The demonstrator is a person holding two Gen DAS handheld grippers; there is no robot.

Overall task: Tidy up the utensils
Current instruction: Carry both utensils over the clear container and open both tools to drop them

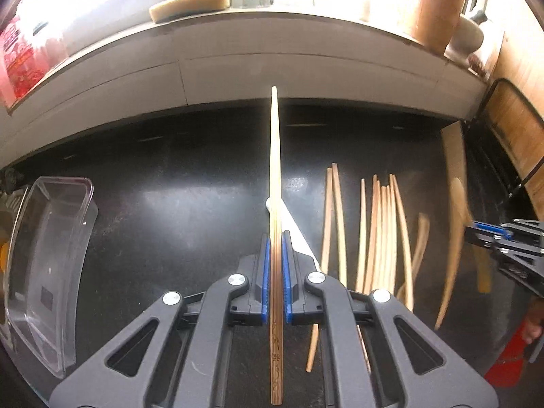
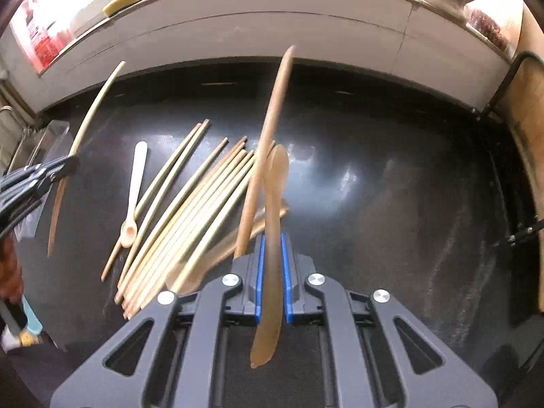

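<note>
Left claw (image 1: 275, 255): closed on one chopstick (image 1: 274, 170). The blue pads touch it on both sides. The stick points far, toward the white wall, and its carved near end sticks out behind the pads.

Right claw (image 2: 272, 255): closed on a wooden spoon (image 2: 272, 238). The spoon is blurred. One end reaches past the pads to the far side, the other end hangs near the camera.

Second spoon (image 2: 268, 136): a longer wooden piece, also blurred, just left of the held spoon and leaning far. I cannot tell if the claw holds it too.

Chopstick pile (image 2: 190, 217): many sticks lie together on the black counter (image 2: 391, 187), left of the right claw. In the left view the pile (image 1: 380, 231) is on the right of the held stick.

White spoon (image 2: 134, 190): lies on the counter, left of the pile, bowl end near. One thin stick passes under its bowl.

Tray (image 1: 47, 265): clear plastic, at the left edge of the counter, well apart from the pile.

Sponge (image 1: 190, 5): yellow, on the far ledge above the wall.

Brown jar (image 1: 435, 17): on the same ledge, far right.
</note>
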